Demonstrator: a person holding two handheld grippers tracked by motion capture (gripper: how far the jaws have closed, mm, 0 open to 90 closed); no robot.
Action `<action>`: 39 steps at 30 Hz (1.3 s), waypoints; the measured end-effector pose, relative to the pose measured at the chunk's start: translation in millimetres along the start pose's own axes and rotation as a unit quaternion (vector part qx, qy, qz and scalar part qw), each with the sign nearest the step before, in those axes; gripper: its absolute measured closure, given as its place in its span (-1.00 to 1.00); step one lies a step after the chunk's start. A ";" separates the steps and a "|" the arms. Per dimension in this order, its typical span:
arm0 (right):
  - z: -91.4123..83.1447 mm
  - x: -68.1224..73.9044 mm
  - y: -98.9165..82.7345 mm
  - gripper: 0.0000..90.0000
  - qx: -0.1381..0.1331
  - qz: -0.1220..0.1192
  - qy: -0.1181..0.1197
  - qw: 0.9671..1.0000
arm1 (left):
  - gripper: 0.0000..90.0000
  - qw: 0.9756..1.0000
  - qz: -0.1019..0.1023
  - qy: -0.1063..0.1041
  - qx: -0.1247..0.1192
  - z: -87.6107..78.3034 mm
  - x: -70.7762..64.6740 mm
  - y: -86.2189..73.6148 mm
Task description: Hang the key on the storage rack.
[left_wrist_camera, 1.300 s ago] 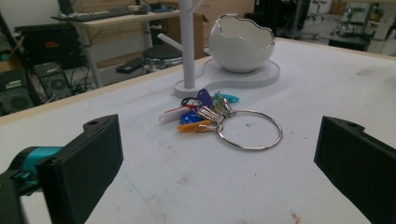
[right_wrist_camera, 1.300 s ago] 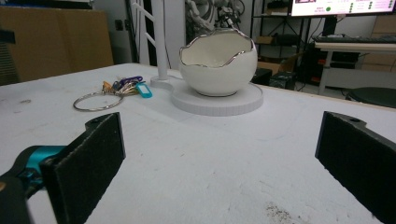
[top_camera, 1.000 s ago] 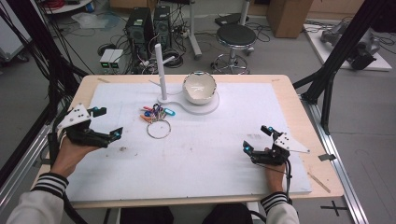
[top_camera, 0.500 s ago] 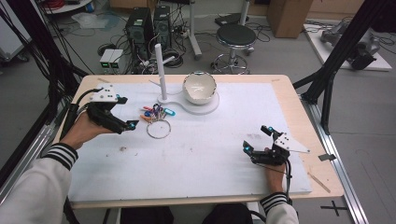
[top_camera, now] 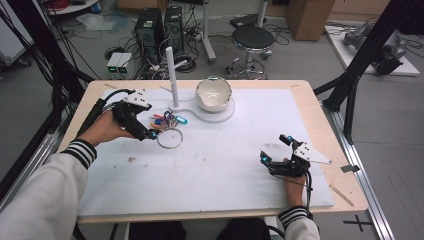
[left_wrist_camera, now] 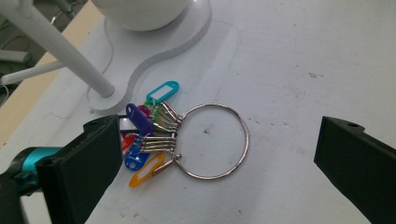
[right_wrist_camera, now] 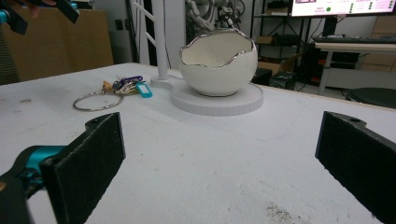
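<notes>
From above, your left tongs [top_camera: 150,132] hover just beside the key ring [top_camera: 169,137] on the surface [top_camera: 225,165], left of the egg-shaped bowl [top_camera: 213,94]. Along your left tongs, wide-open jaws straddle the ring and its coloured tags [left_wrist_camera: 144,135], gripping nothing. Along your right tongs [right_wrist_camera: 219,163], jaws gape, empty, well apart from the ring.
</notes>
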State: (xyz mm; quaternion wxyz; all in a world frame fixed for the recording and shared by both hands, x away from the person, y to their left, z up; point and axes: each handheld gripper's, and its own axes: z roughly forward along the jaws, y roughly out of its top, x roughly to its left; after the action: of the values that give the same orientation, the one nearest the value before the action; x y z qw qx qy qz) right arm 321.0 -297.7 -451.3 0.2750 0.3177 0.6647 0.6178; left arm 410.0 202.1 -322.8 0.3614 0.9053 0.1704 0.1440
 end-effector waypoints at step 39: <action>0.0 0.0 0.1 -0.98 0.001 -0.006 0.000 1.000 | -0.94 0.968 0.050 -0.063 0.236 101.8 -12.6 22.2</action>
State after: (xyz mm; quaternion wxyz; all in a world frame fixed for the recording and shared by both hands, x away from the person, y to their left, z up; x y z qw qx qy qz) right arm 321.0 -297.7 -451.2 0.2784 0.3138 0.6672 0.6156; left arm 442.3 120.2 -379.9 0.1400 0.9796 0.1311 0.0606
